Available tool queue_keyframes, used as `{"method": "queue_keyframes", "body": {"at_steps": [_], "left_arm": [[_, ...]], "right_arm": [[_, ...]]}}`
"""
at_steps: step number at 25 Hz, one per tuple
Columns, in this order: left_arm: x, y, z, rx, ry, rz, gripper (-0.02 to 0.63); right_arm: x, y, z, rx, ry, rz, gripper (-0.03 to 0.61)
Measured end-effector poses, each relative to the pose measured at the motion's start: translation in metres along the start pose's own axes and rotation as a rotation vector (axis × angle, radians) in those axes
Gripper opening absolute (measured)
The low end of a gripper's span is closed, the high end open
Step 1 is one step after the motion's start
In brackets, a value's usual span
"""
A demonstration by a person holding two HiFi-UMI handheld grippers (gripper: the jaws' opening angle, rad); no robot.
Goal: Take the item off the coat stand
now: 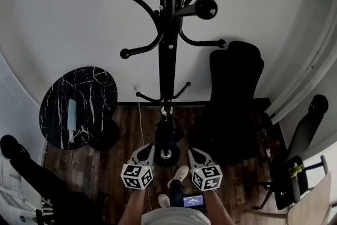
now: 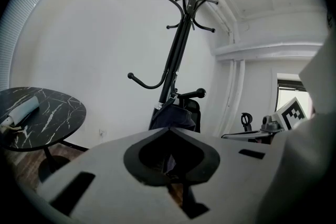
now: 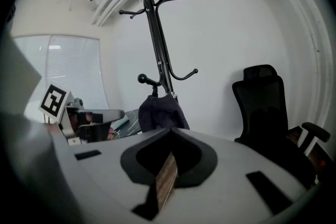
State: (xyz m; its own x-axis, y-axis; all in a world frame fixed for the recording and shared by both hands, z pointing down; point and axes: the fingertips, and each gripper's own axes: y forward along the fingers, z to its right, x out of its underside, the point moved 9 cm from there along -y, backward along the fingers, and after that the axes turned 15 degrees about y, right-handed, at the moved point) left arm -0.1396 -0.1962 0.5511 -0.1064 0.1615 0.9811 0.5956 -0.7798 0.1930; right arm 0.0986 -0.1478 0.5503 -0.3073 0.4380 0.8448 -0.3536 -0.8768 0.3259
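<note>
The black coat stand (image 1: 167, 34) rises straight in front of me, with curved hooks at several heights. A dark cloth item (image 1: 169, 133) hangs low on it, near a knobbed hook; the same item (image 2: 173, 117) shows in the left gripper view and again (image 3: 159, 112) in the right gripper view. My left gripper (image 1: 148, 148) and right gripper (image 1: 193, 152) sit side by side near the stand's base, a short way from the item. Both are shut and hold nothing. Each points at the stand (image 2: 178, 50) (image 3: 156, 34).
A round black marble table (image 1: 79, 105) stands at the left with a pale rolled object (image 1: 72, 113) on it. A black office chair (image 1: 234, 97) is right of the stand, another chair (image 1: 303, 139) further right. A white wall lies behind; the floor is dark wood.
</note>
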Motion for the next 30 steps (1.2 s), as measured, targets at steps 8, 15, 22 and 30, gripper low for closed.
{"method": "queue_keyframes", "body": {"at_steps": [8,15,22,30], "left_arm": [[0.007,0.008,0.000,-0.004,-0.012,-0.018,0.021],[0.015,0.016,-0.001,-0.025,0.013,-0.037,0.021],[0.030,0.028,-0.008,-0.016,-0.056,-0.065,0.023],[0.038,0.042,-0.015,-0.033,-0.053,-0.079,0.095]], "right_arm": [[-0.001,0.009,0.008,0.004,-0.001,-0.007,0.012],[0.001,0.020,0.015,-0.001,0.002,-0.023,0.014],[-0.001,0.040,0.024,-0.015,-0.009,-0.057,0.039],[-0.004,0.064,0.033,-0.023,-0.009,-0.082,0.097]]}}
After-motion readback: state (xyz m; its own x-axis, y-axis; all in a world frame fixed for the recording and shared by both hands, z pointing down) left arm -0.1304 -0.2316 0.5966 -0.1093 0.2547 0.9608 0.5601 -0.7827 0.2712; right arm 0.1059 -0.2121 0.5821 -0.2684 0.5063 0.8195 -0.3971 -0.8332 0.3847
